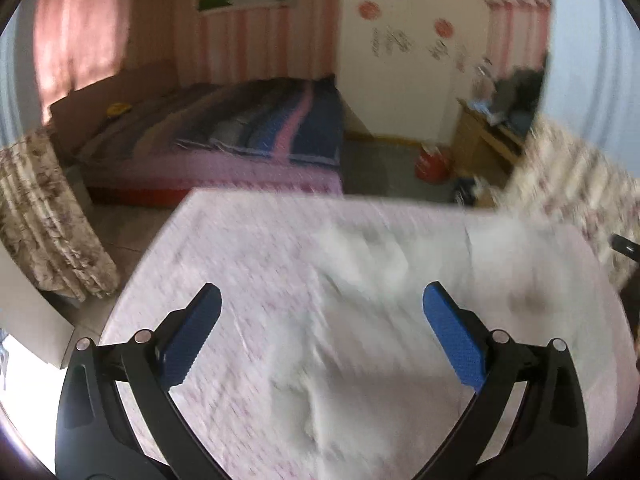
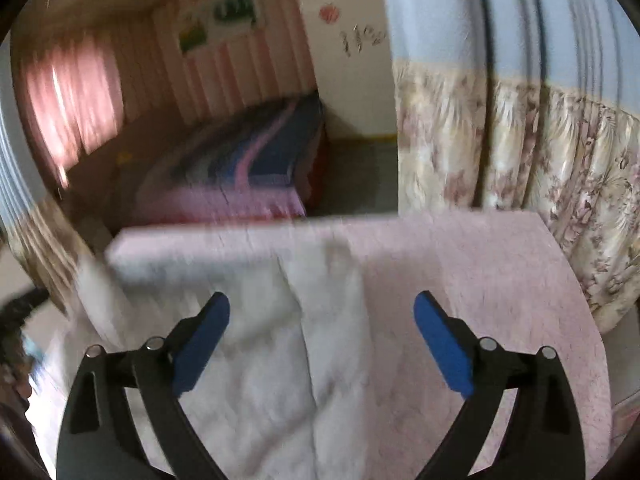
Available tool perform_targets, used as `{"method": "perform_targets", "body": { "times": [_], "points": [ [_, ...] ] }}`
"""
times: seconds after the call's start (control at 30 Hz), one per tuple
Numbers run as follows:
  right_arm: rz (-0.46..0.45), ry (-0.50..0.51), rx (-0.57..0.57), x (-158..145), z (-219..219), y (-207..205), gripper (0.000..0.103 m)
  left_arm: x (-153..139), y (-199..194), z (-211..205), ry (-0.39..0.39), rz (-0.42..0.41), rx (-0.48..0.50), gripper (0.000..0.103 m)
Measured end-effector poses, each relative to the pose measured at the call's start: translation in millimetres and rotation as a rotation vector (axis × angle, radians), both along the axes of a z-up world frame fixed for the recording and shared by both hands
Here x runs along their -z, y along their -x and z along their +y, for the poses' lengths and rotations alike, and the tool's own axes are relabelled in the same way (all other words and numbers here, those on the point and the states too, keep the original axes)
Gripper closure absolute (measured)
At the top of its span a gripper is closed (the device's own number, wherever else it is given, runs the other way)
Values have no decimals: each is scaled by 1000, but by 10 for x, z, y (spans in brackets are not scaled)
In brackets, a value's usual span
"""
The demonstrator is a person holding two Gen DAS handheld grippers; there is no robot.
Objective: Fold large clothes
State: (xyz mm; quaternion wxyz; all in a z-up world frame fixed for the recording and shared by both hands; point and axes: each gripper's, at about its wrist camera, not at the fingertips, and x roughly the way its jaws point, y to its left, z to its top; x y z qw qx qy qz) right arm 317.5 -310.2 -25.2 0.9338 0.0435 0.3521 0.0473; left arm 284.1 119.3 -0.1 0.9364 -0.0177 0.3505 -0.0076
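Observation:
A white garment lies spread on a table covered with a pink cloth. In the left wrist view it covers the middle and right of the table, wrinkled and blurred by motion. My left gripper is open and empty, held above the garment. In the right wrist view the garment lies on the left part of the pink cloth and hangs over the left edge. My right gripper is open and empty above the garment's right edge.
A bed with a striped blue and pink cover stands beyond the table. Floral curtains hang at the left and right. A wooden desk and a red object are at the far right.

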Motion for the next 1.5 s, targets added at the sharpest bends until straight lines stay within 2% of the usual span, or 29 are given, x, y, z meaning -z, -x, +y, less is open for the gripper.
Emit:
{"method": "perform_targets", "body": {
  "times": [0.1, 0.17, 0.2, 0.23, 0.27, 0.3, 0.33, 0.4, 0.43, 0.47, 0.53, 0.6, 0.7, 0.83, 0.9, 1.03, 1.13, 1.3, 1.5],
  "points": [
    [75, 55, -38, 328, 118, 0, 9, 291, 6, -176, -23, 68, 36, 3],
    [127, 103, -71, 557, 257, -55, 11, 493, -92, -290, -37, 116, 56, 17],
    [124, 167, -85, 652, 353, -82, 27, 569, -151, -314, -37, 137, 68, 38],
    [105, 208, -93, 686, 407, -87, 63, 648, -222, -327, -47, 154, 60, 55],
    [84, 231, -97, 682, 449, -84, 79, 684, -259, -312, -55, 157, 48, 66],
    [45, 220, -97, 614, 464, -68, 89, 683, -279, -288, -48, 154, 44, 79],
    [12, 211, -89, 542, 462, -49, 92, 657, -291, -256, -32, 148, 38, 85],
    [-99, 190, -57, 347, 427, 38, 94, 577, -284, -142, 19, 112, 9, 87],
    [-123, 170, -45, 317, 409, 40, 93, 563, -292, -97, 38, 99, 1, 86],
    [-114, 139, -30, 327, 371, -7, 93, 600, -337, -72, 49, 106, -2, 86],
    [-26, 86, -11, 500, 299, -198, 93, 746, -433, -62, 42, 140, -12, 84],
    [42, 78, 17, 744, 227, -336, 91, 925, -548, -56, 37, 178, -14, 83],
    [82, 58, 34, 862, 140, -383, 89, 1009, -578, -71, 24, 190, -5, 81],
    [76, 93, 36, 830, 103, -350, 79, 915, -550, 13, 71, 195, -12, 78],
    [72, 90, 24, 793, 67, -287, 77, 853, -478, 76, 87, 183, -8, 77],
    [95, 100, -21, 902, -13, -361, 77, 905, -436, 31, 35, 188, 22, 75],
    [116, 130, -39, 944, 15, -405, 77, 994, -504, 19, 28, 213, 31, 74],
    [144, 123, -74, 1007, -44, -464, 76, 1100, -568, 32, 27, 251, 57, 72],
    [154, 138, -99, 1128, -61, -513, 75, 1207, -633, -17, -19, 259, 82, 71]
  ]
}}
